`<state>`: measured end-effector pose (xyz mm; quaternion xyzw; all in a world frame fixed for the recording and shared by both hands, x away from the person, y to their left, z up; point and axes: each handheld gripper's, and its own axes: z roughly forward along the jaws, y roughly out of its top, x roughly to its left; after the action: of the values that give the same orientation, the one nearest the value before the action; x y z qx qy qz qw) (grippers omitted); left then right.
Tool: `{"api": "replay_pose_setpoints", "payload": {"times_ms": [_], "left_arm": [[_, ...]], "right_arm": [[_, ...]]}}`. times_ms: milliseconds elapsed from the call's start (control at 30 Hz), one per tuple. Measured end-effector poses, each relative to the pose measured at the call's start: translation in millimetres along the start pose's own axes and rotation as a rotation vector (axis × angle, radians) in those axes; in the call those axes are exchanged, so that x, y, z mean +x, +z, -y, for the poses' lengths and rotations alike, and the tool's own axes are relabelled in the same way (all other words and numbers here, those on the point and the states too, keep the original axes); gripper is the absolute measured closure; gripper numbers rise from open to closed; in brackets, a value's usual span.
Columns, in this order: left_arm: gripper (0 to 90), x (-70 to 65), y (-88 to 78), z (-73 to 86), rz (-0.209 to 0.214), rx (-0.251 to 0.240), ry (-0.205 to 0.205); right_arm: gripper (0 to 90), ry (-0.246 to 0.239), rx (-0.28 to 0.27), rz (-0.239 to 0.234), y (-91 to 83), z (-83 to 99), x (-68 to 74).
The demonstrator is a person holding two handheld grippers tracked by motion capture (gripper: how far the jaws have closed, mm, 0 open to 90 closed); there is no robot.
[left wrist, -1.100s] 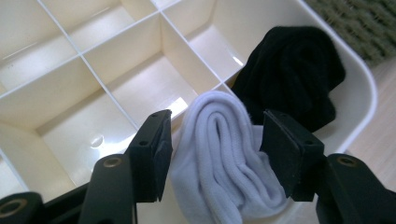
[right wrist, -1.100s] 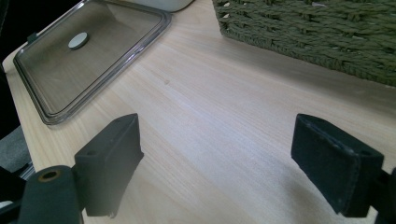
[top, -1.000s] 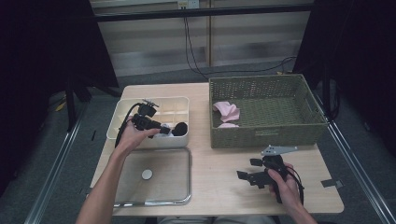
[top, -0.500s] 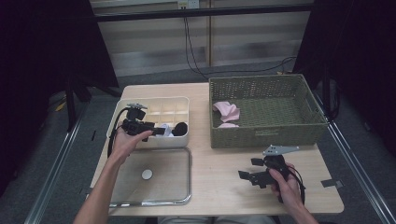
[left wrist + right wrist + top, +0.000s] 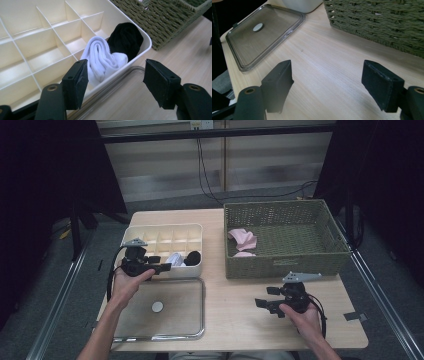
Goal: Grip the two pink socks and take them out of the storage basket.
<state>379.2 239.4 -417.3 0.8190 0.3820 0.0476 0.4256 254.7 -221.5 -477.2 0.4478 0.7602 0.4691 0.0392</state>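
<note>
Close up, white sock (image 5: 101, 60) beside black sock (image 5: 126, 40); left tongs (image 5: 115, 82) empty.

Divider box (image 5: 162, 231): I see it on the table (image 5: 240, 320), toward the far left corner, left of the basket (image 5: 285, 265).
Rolled socks (image 5: 102, 58): two rolls sit side by side in the box's compartments along its near wall, at the end nearer the basket.
Lid (image 5: 165, 317): lies flat at the table's near left edge, just in front of the box.
Basket: far right part of the table; cloths (image 5: 243, 239) lie inside at its left end.
Left gripper (image 5: 159, 267): I hold it over the box's near edge.
Right gripper (image 5: 264, 302): near right, before the basket.
</note>
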Motion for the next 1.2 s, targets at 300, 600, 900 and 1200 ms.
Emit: {"api": "replay_pose_setpoints", "payload": {"times_ms": [300, 600, 900, 1200], "left_arm": [[36.8, -16.6, -13.2, 20.9, 0.025, -0.04, -0.018], [33.8, -38.0, -22.4, 46.5, 0.0, -0.033, 0.031], [32.1, -58.2, -26.9, 74.7, 0.021, -0.051, 0.021], [29.2, -74.2, -31.8, 93.5, 0.022, -0.045, 0.023]], "right_arm": [[28.7, -0.014, 0.004, -0.004, -2.3, -2.4, 3.7], [39.7, -0.034, -0.014, -0.015, -9.5, -12.5, 6.2], [46.3, -0.071, -0.031, -0.017, -14.1, -48.2, 3.8], [51.5, -0.105, -0.067, -0.006, -19.0, -86.6, -1.5]]}}
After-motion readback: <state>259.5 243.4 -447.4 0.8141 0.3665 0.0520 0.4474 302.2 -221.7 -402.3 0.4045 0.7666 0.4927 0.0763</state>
